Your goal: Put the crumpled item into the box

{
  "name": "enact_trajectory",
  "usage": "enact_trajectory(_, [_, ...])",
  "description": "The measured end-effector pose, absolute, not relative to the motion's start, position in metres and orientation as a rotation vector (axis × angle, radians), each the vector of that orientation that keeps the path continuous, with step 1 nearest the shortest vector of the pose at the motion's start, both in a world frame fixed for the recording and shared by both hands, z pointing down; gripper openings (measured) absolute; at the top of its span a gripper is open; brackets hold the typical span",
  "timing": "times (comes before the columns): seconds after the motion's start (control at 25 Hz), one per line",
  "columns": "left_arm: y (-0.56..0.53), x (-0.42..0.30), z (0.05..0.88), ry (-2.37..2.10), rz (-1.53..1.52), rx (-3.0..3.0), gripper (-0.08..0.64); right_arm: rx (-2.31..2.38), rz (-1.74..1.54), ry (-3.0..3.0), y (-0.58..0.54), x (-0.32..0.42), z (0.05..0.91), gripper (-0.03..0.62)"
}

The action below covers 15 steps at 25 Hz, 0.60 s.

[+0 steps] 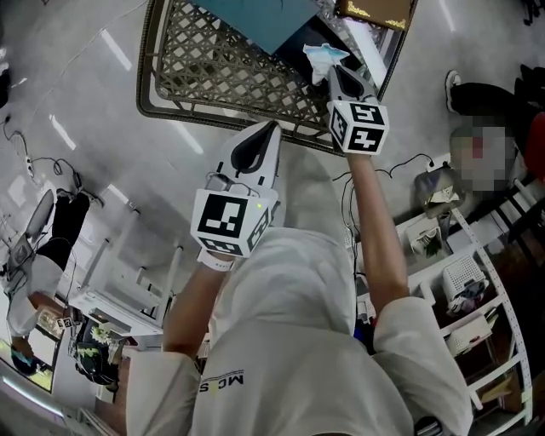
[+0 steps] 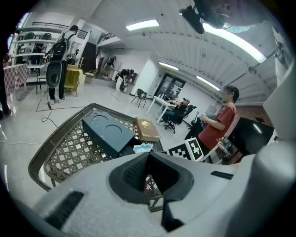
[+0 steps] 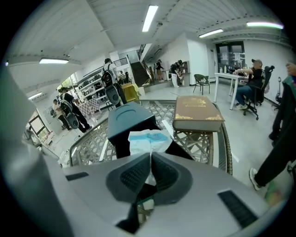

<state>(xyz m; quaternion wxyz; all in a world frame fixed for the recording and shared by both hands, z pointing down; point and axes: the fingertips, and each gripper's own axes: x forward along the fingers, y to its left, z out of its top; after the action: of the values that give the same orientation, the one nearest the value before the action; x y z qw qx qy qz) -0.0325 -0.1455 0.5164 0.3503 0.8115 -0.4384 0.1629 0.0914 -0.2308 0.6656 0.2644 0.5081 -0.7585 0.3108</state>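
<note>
A crumpled white and pale-blue item (image 3: 147, 140) is pinched at its lower edge by my right gripper (image 3: 150, 156), which is shut on it. It hangs just above the near end of a dark teal box (image 3: 130, 118) on a lattice-top table (image 3: 200, 144). In the head view the crumpled item (image 1: 324, 57) sticks out past the right gripper (image 1: 339, 75), beside the box (image 1: 255, 19). My left gripper (image 1: 272, 126) hovers off the table's (image 1: 213, 72) near rim, jaws shut and holding nothing. From the left gripper (image 2: 148, 155) I see the box (image 2: 105, 132) and the crumpled item (image 2: 143, 148).
A brown gold-trimmed book (image 3: 198, 114) lies on the table to the right of the box, also in view as the book (image 2: 147, 128). A person in a red shirt (image 2: 218, 126) stands beyond the table. White shelves (image 1: 464, 285) stand on the floor at the right.
</note>
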Motion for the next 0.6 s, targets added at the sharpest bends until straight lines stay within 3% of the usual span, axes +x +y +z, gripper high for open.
enact_trajectory(0.6, [-0.139,-0.036,0.503,-1.163,0.426,2.131,0.025,1.396,0.837,-2.097,-0.220,0.085,0.646,0.020])
